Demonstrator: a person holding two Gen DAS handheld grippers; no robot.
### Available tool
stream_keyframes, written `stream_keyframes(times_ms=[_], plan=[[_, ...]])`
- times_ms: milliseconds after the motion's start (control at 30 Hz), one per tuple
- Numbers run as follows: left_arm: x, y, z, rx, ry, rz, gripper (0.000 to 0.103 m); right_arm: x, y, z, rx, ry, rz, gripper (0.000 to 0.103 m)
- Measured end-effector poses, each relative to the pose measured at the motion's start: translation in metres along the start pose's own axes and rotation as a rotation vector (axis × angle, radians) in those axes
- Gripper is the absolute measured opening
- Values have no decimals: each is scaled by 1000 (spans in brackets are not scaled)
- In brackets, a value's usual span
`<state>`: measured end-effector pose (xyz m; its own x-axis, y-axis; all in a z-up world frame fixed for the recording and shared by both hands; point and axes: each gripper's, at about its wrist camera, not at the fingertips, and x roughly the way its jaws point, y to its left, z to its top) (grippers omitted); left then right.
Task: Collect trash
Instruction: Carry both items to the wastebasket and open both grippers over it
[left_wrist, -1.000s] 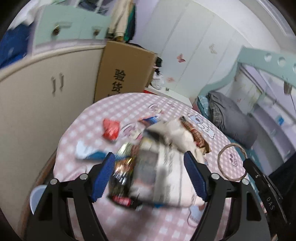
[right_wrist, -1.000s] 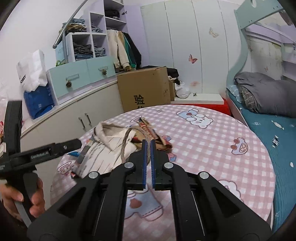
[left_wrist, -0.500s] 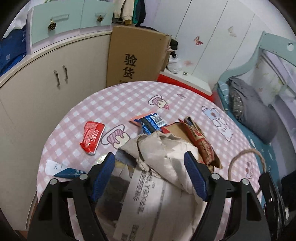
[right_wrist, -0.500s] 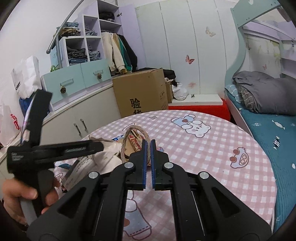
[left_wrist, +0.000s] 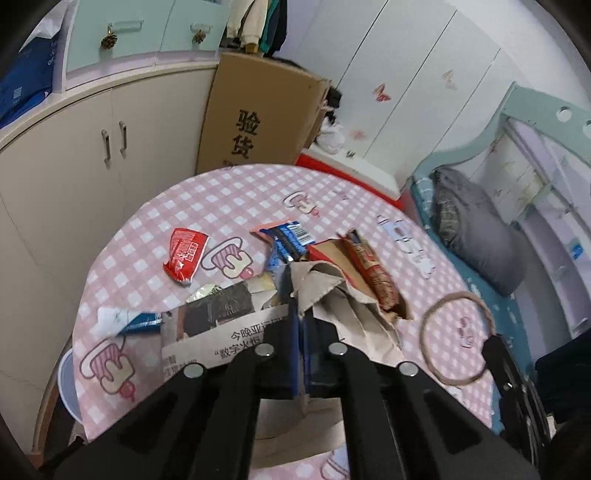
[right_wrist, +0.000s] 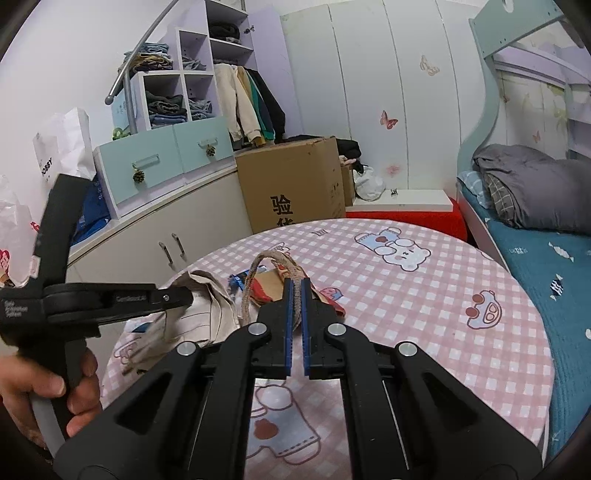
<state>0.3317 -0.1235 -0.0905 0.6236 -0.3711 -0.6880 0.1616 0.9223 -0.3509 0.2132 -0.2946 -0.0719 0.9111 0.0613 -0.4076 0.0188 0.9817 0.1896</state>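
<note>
Left hand-held gripper (left_wrist: 301, 295), previously open, now closed on bag rim (left_wrist: 306, 275).

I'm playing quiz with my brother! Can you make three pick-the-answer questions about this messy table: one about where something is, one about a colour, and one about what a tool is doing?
1. Where is the red wrapper?
A. on the bed
B. on the table
C. inside the cardboard box

2. What colour are the tablecloth's checks?
A. pink and white
B. green and yellow
C. black and grey

3. How is the left tool?
A. wide open above the table
B. shut on the beige bag
C. shut on the red wrapper

Answers: 1 B, it lies flat on the checked cloth. 2 A, pink and white squares cover the table. 3 B, its blue pads pinch the bag's edge.
</note>
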Motion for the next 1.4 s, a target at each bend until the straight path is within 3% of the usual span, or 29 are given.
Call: stream_keyframes(times_ms=[300, 533, 733, 1033, 1233, 1400], plan=[[-85, 21, -12, -34, -144, -132, 1, -36, 38, 9, -42, -41, 29, 4], [-151, 77, -33, -88, -236, -108, 1, -49, 100, 8, -116, -38, 115, 4], [-186, 157, -60, -179, -274, 5, 1, -30, 176, -20, -195, 41, 234, 4], [-164, 314, -118, -433, -186, 195, 1, 42, 296, -109, -350, 274, 402, 4], [-132, 394, -151, -567, -113, 241, 1, 106, 346, -175, -411, 425, 428, 4], [-105, 444, -175, -646, -56, 279, 1, 151, 370, -212, -412, 485, 458, 5]])
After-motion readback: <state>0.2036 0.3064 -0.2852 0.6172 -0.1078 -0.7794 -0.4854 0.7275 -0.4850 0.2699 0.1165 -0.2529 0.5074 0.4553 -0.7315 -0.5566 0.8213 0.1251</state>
